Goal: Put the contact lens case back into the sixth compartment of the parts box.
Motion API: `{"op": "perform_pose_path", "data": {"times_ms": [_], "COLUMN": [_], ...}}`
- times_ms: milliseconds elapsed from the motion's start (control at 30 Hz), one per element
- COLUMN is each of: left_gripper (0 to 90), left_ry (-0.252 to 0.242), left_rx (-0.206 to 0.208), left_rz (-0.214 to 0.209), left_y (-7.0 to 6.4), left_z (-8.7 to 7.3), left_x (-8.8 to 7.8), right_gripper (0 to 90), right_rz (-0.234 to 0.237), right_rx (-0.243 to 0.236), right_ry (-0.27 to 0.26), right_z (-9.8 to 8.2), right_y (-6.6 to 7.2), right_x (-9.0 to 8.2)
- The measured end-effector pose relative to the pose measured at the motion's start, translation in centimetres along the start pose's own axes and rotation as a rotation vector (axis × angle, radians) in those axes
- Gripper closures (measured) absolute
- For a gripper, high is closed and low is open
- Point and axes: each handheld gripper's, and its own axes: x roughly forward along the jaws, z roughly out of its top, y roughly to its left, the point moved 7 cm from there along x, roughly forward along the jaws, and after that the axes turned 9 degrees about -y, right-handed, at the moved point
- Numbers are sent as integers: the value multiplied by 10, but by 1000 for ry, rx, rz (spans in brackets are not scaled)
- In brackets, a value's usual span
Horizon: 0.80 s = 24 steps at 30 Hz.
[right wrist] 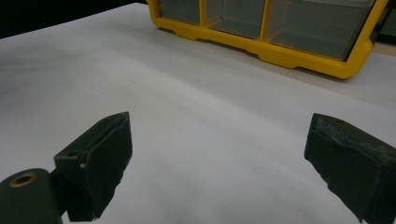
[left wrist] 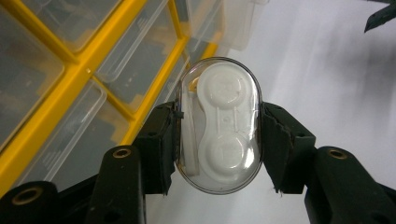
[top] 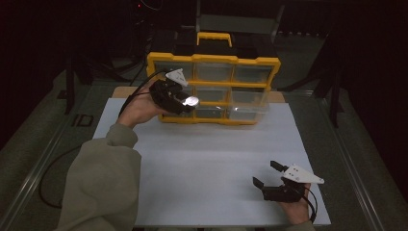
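A clear oval capsule with a white contact-lens case inside (left wrist: pixel 218 126) is clamped between my left gripper's (left wrist: pixel 218 140) two black pads. In the high view that left gripper (top: pixel 185 103) hovers in front of the lower left drawers of the yellow drawer organizer (top: pixel 163 57), the capsule (top: pixel 191 101) gleaming at its tip. One clear drawer (top: pixel 248 109) at the lower right of the organizer stands pulled out. My right gripper (top: pixel 265 174) rests near the sheet's front right corner, jaws wide apart with nothing between them.
The organizer (right wrist: pixel 280 53) stands upright at the far edge of a white sheet (top: pixel 207 163) on the table, its yellow carry handle (top: pixel 214 36) on top. A person's sleeve (top: pixel 103 183) comes in at the lower left. Dark room all around.
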Motion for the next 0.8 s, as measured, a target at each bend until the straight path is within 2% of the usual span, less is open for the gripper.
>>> {"op": "perform_pose_path", "data": {"times_ms": [800], "left_gripper": [494], "left_ry": [1], "left_rx": [-2], "left_rz": [-14], "left_y": [8], "left_z": [27], "left_x": [22], "right_gripper": [76], "right_rz": [0], "right_rx": [26], "right_ry": [-9], "right_z": [0], "right_y": [-1], "right_x": [0]}}
